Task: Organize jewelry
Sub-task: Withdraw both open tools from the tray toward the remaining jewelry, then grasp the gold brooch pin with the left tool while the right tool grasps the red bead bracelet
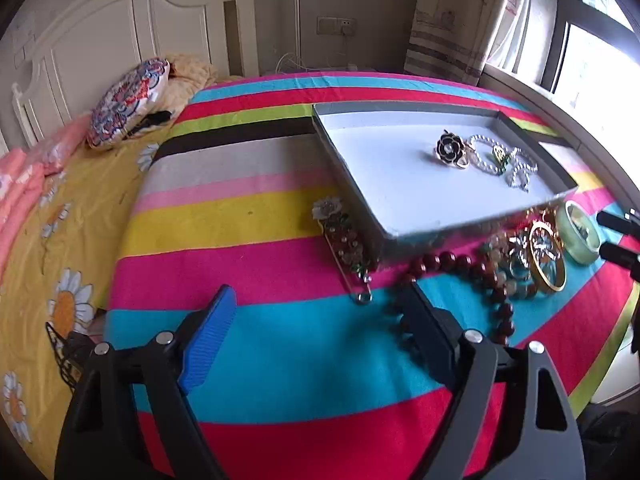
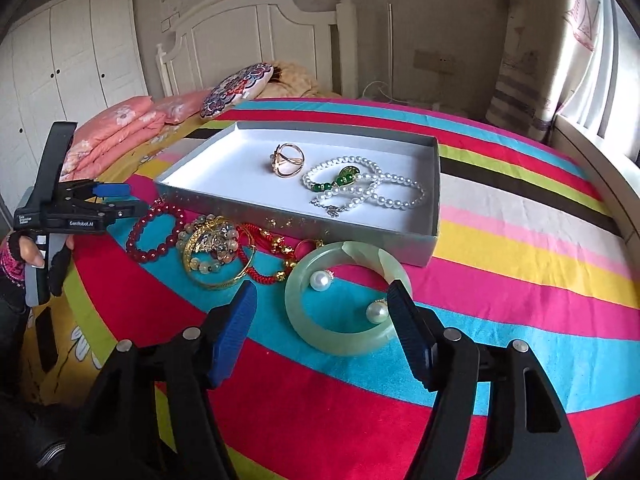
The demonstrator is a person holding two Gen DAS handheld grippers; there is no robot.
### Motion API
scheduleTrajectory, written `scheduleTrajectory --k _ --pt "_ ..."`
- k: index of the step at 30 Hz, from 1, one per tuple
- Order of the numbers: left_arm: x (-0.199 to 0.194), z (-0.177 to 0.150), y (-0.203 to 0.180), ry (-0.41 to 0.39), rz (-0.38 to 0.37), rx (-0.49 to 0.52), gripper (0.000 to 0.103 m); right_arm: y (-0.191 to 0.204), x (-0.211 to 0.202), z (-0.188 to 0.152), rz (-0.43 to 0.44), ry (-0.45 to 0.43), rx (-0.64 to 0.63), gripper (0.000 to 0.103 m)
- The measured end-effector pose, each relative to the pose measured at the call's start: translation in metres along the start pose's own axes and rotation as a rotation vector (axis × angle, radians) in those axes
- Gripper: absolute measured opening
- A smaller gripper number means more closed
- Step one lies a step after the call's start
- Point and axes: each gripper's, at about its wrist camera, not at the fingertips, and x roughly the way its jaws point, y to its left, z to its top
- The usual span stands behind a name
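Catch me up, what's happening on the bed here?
A person holds a gripper in each hand, sorting jewelry into a shallow box on the striped bedspread. A ring and pearl strands already lie in the box. The left gripper and right gripper are both open and hold nothing. The right one points at a jade bangle with two pearl earrings inside it. Red beads, a gold bangle and a pin brooch still wait outside.

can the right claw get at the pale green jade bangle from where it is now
Probably yes: the right claw is open and empty, with the pale green jade bangle lying flat on the striped cloth just ahead, nothing between them.
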Motion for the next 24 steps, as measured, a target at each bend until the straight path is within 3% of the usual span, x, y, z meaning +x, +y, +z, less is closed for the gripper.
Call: scheduleTrajectory --k 5,9,12,17,20,24 --pt "0.013 0.005 0.017 0.043 0.021 -0.055 0.079 -0.005 -0.001 -0.001 0.001 -0.003 0.027 0.066" --pt "0.013 0.006 0.032 0.042 0.086 -0.129 0.075 -0.004 0.000 -0.001 0.002 0.000 0.027 0.066" --pt "0.005 0.004 0.022 0.018 0.034 -0.078 0.075 -0.001 0.001 -0.001 0.004 0.002 0.018 0.066" --pt "0.014 0.008 0.007 0.046 0.029 -0.027 0.075 0.000 0.003 0.000 0.005 0.002 0.023 0.068" --pt "0.022 0.014 0.008 0.058 0.059 -0.019 0.078 0.002 0.004 -0.002 -0.004 0.009 0.018 0.068" --pt "0.022 0.015 0.025 0.054 0.128 -0.082 0.075 0.003 0.001 -0.004 -0.003 0.008 0.011 0.068"
